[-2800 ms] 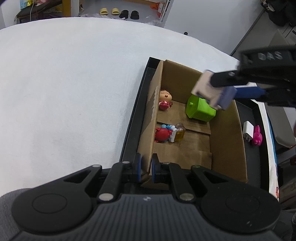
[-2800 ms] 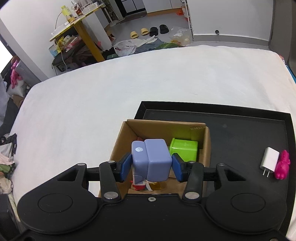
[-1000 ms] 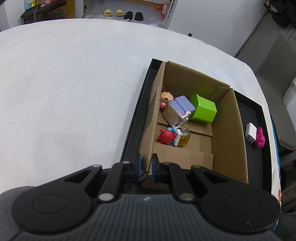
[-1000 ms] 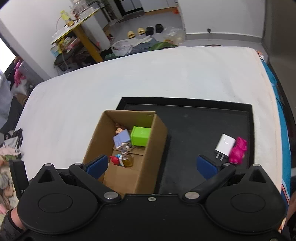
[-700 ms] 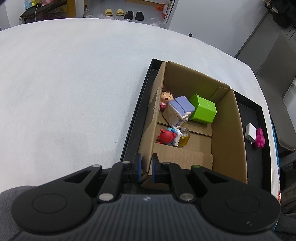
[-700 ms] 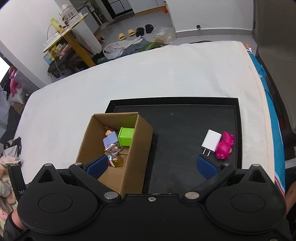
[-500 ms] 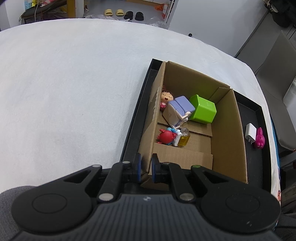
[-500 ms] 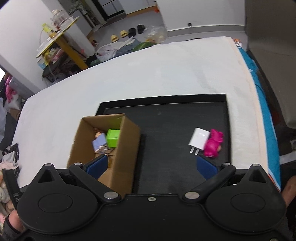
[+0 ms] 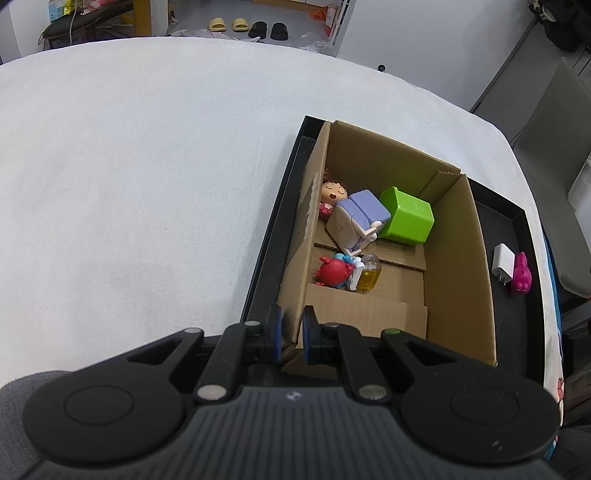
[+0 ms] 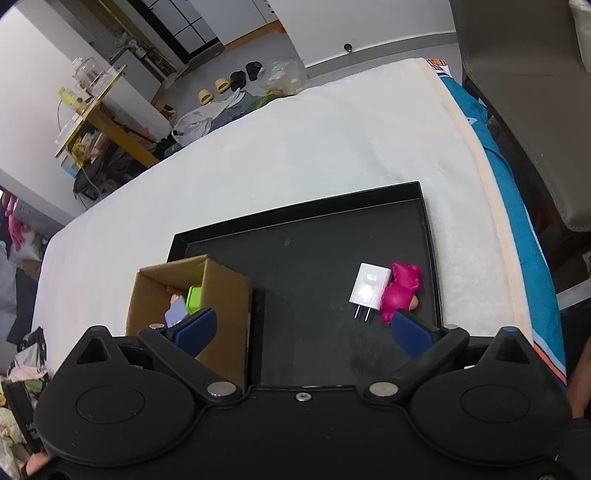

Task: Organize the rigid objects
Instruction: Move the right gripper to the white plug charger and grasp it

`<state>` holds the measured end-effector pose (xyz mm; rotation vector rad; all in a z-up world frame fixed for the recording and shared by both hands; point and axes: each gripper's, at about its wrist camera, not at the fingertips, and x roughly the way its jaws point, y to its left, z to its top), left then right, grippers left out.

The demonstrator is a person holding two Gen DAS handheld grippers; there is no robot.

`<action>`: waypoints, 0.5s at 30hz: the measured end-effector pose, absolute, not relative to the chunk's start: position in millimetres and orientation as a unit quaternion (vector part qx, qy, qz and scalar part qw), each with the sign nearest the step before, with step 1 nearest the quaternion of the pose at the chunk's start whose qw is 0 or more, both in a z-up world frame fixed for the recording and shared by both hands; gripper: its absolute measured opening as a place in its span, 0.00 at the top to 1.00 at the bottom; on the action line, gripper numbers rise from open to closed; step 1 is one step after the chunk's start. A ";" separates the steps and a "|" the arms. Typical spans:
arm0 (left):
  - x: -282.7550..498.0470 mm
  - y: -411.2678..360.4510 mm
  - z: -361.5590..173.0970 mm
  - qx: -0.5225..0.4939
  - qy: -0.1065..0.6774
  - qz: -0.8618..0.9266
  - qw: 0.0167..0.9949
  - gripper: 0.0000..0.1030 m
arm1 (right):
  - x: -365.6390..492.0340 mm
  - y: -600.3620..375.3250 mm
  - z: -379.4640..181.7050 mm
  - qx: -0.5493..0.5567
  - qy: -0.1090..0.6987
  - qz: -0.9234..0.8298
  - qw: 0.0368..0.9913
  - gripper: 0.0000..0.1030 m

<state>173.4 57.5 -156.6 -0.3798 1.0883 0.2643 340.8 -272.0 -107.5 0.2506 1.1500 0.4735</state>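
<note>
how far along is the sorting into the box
Mostly done: the cardboard box already holds the green cube, lilac block, doll, red crab and small bottle. In hand: the left gripper pinches the box wall; the right gripper is open and empty. Left: white charger and pink toy on the tray.

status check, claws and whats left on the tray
Left claw shut on box wall. Right claw open, empty. Charger, pink toy remain on tray.

Lived-in home room, slippers (image 9: 225,25) on the floor, cluttered yellow side table (image 10: 92,110), strewn clothes (image 10: 207,118)
</note>
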 end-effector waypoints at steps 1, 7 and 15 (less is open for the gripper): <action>173.5 57.4 -156.5 -0.179 0.513 0.125 0.830 0.91 | 343.7 -272.6 -110.0 0.123 0.538 0.221 0.804 0.05; 173.5 57.3 -156.7 -0.177 0.514 0.126 0.830 0.91 | 355.3 -271.1 -120.3 0.133 0.545 0.221 0.798 0.11; 173.8 56.9 -156.8 -0.173 0.514 0.127 0.830 0.91 | 376.0 -260.1 -140.2 0.130 0.567 0.211 0.785 0.24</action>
